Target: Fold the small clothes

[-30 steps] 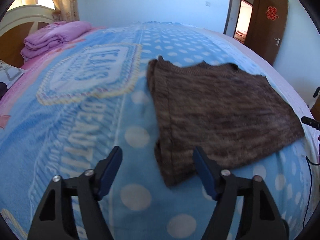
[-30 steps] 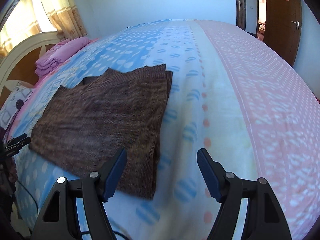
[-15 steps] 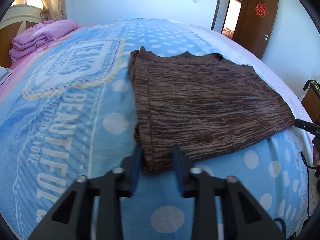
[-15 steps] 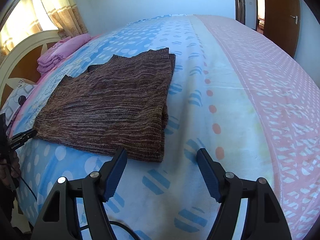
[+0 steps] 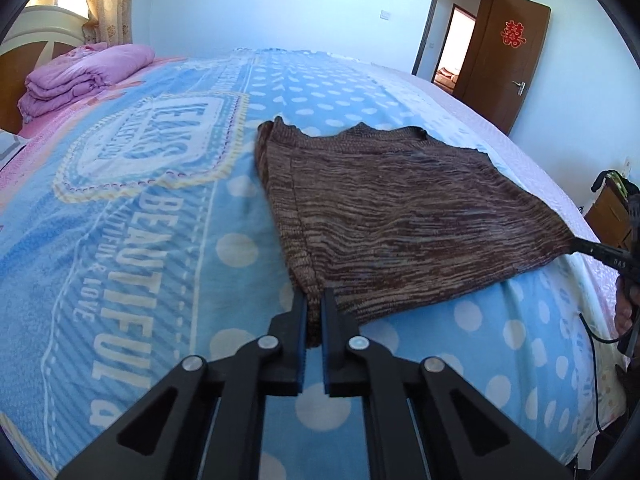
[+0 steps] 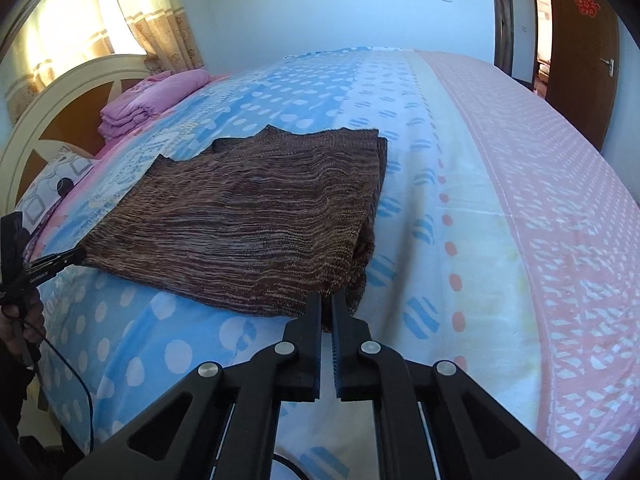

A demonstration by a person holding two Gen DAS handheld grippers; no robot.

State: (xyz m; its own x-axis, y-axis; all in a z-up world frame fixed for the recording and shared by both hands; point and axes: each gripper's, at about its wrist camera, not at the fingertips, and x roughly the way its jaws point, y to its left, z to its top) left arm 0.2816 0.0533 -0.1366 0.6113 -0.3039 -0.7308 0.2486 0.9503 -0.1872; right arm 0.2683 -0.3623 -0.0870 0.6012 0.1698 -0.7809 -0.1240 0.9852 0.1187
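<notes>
- The sweater lies flat on the bed, close to the near edge, its hem toward that edge and its neckline toward the far side. It looks already folded narrower, with a thick doubled edge along each side.
- The left gripper is pinched nearly closed on the near left corner of the hem; cloth shows between the blue pads.
- The right gripper is clamped the same way on the near right corner, where the layers bunch up thickly.
- The hem between the two corners looks pulled taut and slightly raised off the bed.
- My guess is the next move carries the hem up and over toward the neckline. The risks I see from here:
- Each grip sits at the very tip of a corner. If a pad holds only the top layer, the lower layers may drop out on the lift and the fold will open.
- If one corner rises faster than the other, the hem will land crooked against the neckline.
- Pulling the corners apart too hard could stretch the loose knit or drag the whole sweater toward the edge, maybe off the bed.
- The fleecy blanket may cling, so the lower layer could ruck up instead of sliding.
- The pink quilt by the headboard is well apart and no hazard.
</notes>
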